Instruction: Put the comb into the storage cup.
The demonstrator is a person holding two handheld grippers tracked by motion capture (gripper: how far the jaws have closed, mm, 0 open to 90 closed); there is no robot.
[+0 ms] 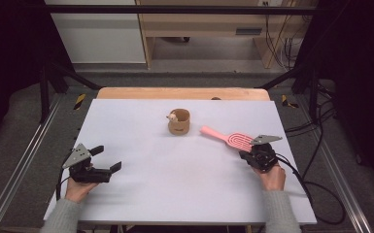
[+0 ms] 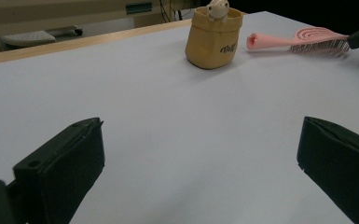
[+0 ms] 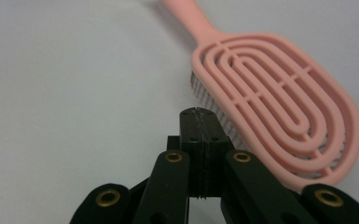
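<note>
A pink hairbrush (image 1: 226, 137) lies bristles down on the white table (image 1: 175, 189), right of centre, its handle pointing to the far left. My right gripper (image 1: 246, 153) is shut with nothing between its jaws. In the right gripper view the closed tips (image 3: 199, 114) sit against the left edge of the brush head (image 3: 270, 93). My left gripper (image 1: 108, 158) rests near the table's left side, open and holding nothing (image 2: 200, 135). A tan pouch-like cup (image 1: 179, 124) with a small white figure (image 1: 173, 117) on its rim stands at the middle back, and the cup (image 2: 212, 44) shows beside the brush (image 2: 307, 39).
A wooden strip (image 1: 182, 93) runs along the table's far edge. Black frame bars (image 1: 43, 82) stand at both sides, and cables (image 1: 320, 189) trail off the right side. Light furniture stands beyond the table.
</note>
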